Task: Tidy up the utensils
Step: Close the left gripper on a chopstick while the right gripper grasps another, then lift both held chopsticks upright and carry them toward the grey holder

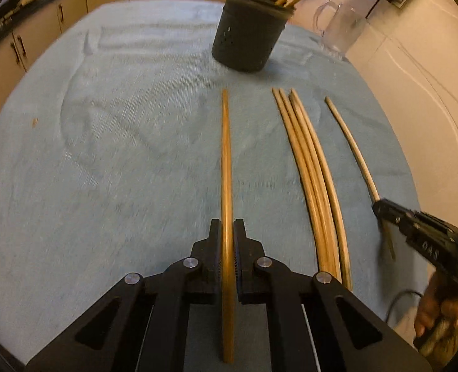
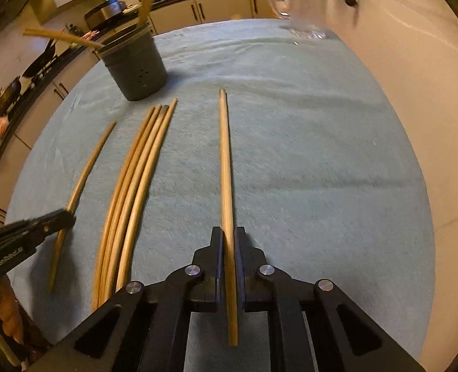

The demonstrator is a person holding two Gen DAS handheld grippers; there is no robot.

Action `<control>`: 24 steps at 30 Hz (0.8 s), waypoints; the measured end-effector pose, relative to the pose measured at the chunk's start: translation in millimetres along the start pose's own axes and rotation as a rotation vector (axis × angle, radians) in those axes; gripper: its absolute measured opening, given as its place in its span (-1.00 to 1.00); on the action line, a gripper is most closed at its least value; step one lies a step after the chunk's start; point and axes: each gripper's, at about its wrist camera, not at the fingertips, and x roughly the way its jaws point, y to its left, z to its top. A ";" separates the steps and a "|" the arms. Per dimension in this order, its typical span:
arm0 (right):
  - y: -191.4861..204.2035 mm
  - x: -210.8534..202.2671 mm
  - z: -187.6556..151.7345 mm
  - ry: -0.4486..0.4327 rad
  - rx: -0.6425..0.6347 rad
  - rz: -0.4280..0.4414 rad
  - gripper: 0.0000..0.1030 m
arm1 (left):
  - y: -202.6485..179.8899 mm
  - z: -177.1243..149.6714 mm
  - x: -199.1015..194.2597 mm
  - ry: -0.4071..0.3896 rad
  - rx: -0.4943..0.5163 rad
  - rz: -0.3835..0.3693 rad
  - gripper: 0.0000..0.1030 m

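Kitchen cabinets with dark handles line the far wall behind a tabletop (image 1: 104,155) draped in a pale blue towel. On the towel lie wooden chopsticks, and each claw has one. The left claw (image 1: 228,232) is clamped on a darker chopstick (image 1: 225,155) near its thick end; the stick runs straight out ahead between the pads, its tip toward the dark utensil holder (image 1: 247,37). The right claw (image 2: 228,238) is closed the same way on a paler chopstick (image 2: 224,155), which also points away along the cloth. Between the two held sticks lies a bundle of four chopsticks (image 2: 135,186), side by side and touching. Whether either held stick rests on the towel or is raised just off it is hard to tell through the fisheye. The holder stands upright at the far side with several sticks leaning out of it. A clear glass pitcher (image 1: 337,28) stands beside it near the tabletop's edge.
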 end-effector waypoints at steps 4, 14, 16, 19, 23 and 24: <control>-6.2 -4.1 0.5 0.027 0.013 0.052 -0.56 | 4.0 4.8 -7.6 0.006 0.011 -0.007 -0.76; 9.8 25.1 41.3 0.056 -0.086 -0.058 -0.38 | 2.4 46.5 19.5 -0.015 0.017 0.025 -0.62; 11.6 32.6 54.4 0.066 -0.101 -0.073 -0.38 | 1.8 56.4 24.4 -0.024 0.021 0.029 -0.57; 12.5 45.5 77.1 0.079 -0.120 -0.097 -0.38 | 3.6 69.1 31.3 -0.027 0.011 0.028 -0.54; 14.9 61.4 104.2 0.083 -0.131 -0.131 -0.38 | 2.3 77.0 34.9 -0.017 0.005 0.010 -0.53; 14.9 64.6 109.8 0.082 -0.126 -0.130 -0.38 | 4.4 77.5 33.9 -0.015 -0.009 -0.022 -0.53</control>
